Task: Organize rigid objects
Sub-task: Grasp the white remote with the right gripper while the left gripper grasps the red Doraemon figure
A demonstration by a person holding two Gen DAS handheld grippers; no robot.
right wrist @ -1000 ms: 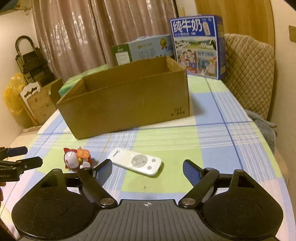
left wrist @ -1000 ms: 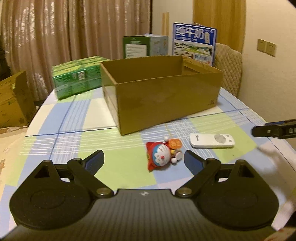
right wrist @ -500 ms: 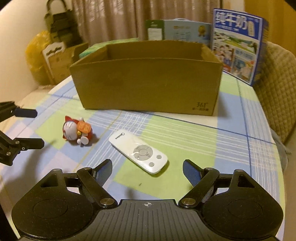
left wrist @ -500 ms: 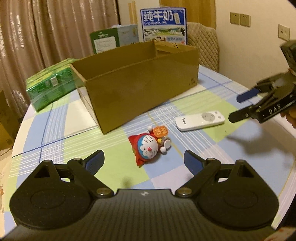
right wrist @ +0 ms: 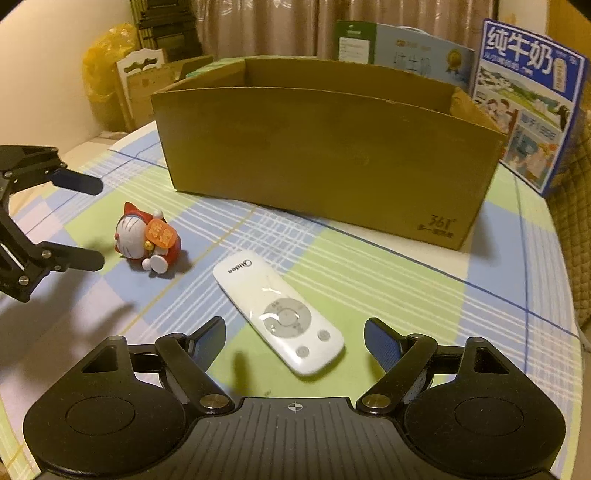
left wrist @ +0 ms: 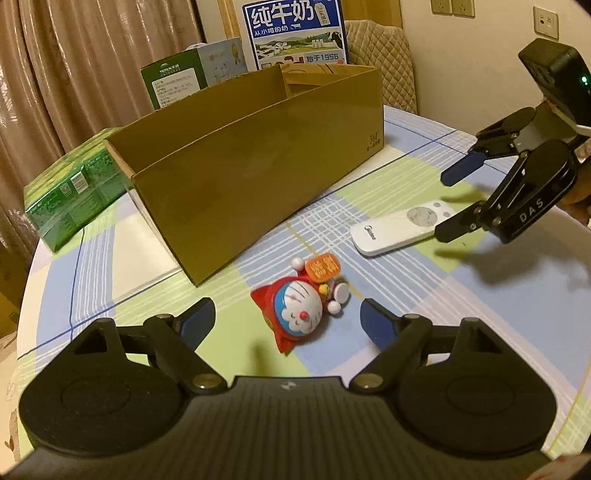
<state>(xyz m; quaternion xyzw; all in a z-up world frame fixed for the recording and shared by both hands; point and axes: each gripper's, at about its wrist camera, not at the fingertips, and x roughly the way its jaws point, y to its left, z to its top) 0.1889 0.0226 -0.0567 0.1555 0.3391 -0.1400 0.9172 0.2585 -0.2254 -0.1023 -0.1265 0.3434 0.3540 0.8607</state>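
A red and blue cat figurine point(left wrist: 301, 308) lies on its side on the checked tablecloth, between the fingertips of my left gripper point(left wrist: 288, 318). The jaws are closing and stand clear of it on both sides. A white remote point(right wrist: 277, 311) lies flat with its button end between the fingertips of my right gripper point(right wrist: 294, 338), which is open and not touching it. The open brown cardboard box point(left wrist: 258, 162) stands just behind both objects. In the right wrist view the left gripper point(right wrist: 92, 222) and figurine point(right wrist: 147, 240) show at the left. In the left wrist view the remote point(left wrist: 402, 225) and right gripper point(left wrist: 450, 201) show at the right.
A green pack point(left wrist: 70, 195) lies left of the box. A green and white carton point(left wrist: 192, 70) and a blue milk carton point(left wrist: 295, 33) stand behind it. A quilted chair back point(left wrist: 384, 74) is beyond the table. The table's rounded edge point(right wrist: 565, 258) runs close on the right.
Both grippers have come down and forward over the table and rolled. The figurine now sits between the left fingertips, the remote between the right ones. The left jaws have narrowed a little.
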